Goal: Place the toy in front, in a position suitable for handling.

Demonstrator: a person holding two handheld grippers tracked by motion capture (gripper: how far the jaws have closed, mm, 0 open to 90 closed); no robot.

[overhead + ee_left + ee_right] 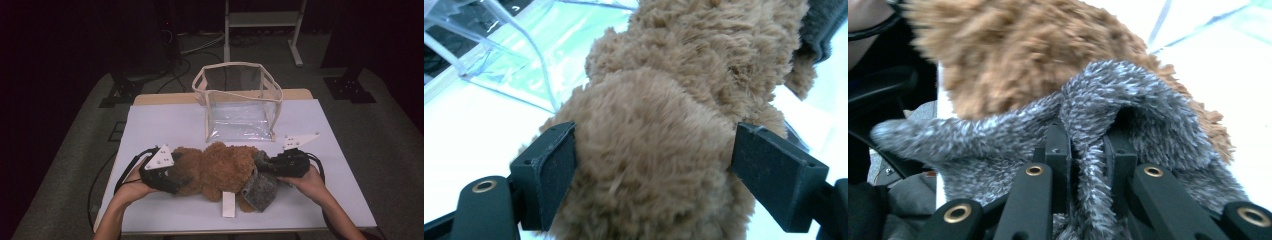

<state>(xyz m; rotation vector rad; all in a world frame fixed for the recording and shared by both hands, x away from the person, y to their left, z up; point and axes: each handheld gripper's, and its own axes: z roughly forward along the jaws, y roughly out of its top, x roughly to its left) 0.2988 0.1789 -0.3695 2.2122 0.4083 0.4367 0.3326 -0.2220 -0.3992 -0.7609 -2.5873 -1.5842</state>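
Observation:
A brown plush bear [220,167] lies across the white table [160,125] with a grey fuzzy piece [260,192] at its right end. My left gripper [181,181] is at the bear's left end. In the left gripper view its wide-set jaws [654,175] stand on either side of a round brown bulge [659,150], pads against the fur. My right gripper [263,167] is at the other end. In the right gripper view it [1088,150] is shut on a fold of the grey fuzzy fabric [1133,100], with brown fur [1013,55] behind.
A clear plastic bag [240,100] with a white rim stands open just behind the bear. A white tag [228,204] lies in front of the bear near the table's front edge. Cables and stand legs lie on the floor beyond.

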